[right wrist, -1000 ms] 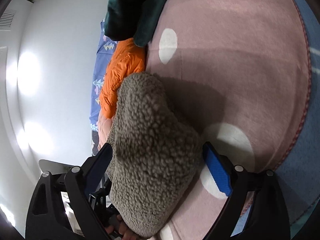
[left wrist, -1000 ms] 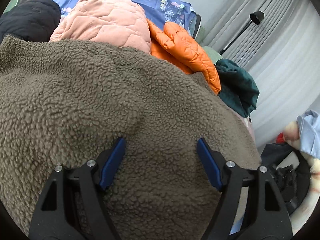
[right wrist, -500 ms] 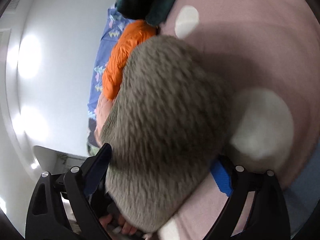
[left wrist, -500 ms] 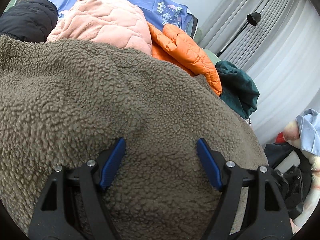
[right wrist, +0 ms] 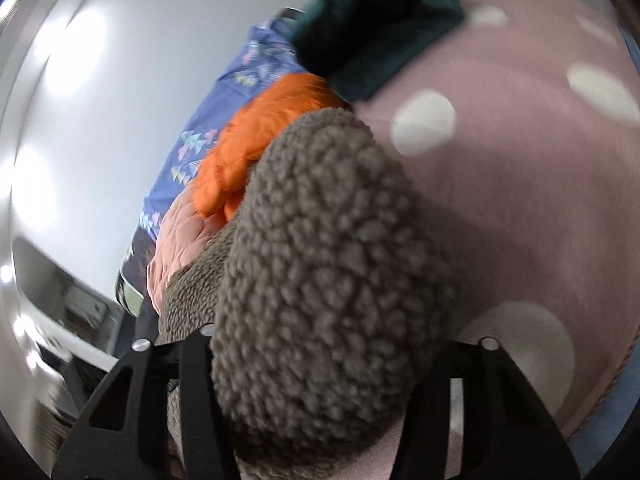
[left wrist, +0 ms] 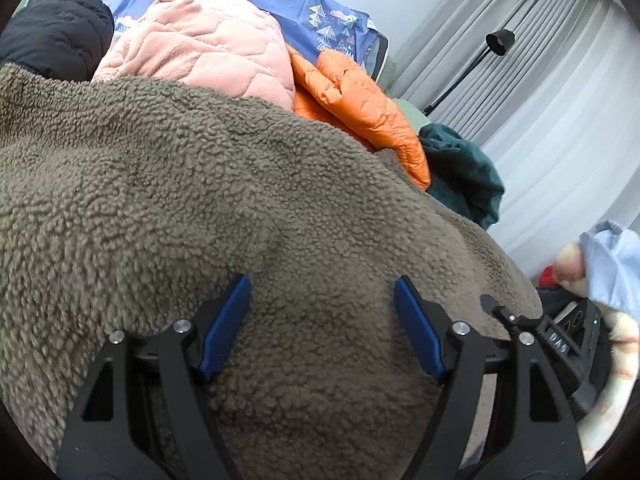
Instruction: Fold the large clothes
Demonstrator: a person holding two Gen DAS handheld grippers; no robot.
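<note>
A large grey-brown fleece garment [left wrist: 200, 208] fills the left wrist view, spread over the bed. My left gripper [left wrist: 322, 320] is open, its blue pads [left wrist: 224, 324] resting just over the fleece with nothing between them pinched. In the right wrist view a thick bunched fold of the same fleece [right wrist: 320, 280] sits between the arms of my right gripper [right wrist: 320, 364] and hides both pads. The jaws stand wide; whether they press on the fleece is hidden. The right gripper's body [left wrist: 560, 336] and a hand show at the left view's right edge.
A pink quilted jacket [left wrist: 208, 44], an orange puffer jacket [left wrist: 360, 104], a dark teal garment [left wrist: 464, 168] and a black jacket [left wrist: 52, 40] lie behind the fleece. The bed cover is pink with white dots [right wrist: 520, 184]. A black floor lamp [left wrist: 496, 40] stands by grey curtains.
The right gripper has pushed onto the fleece fold, which now fills its jaws and hides the blue pads. The left gripper has stayed open over the fleece, with a slight shift of view.
</note>
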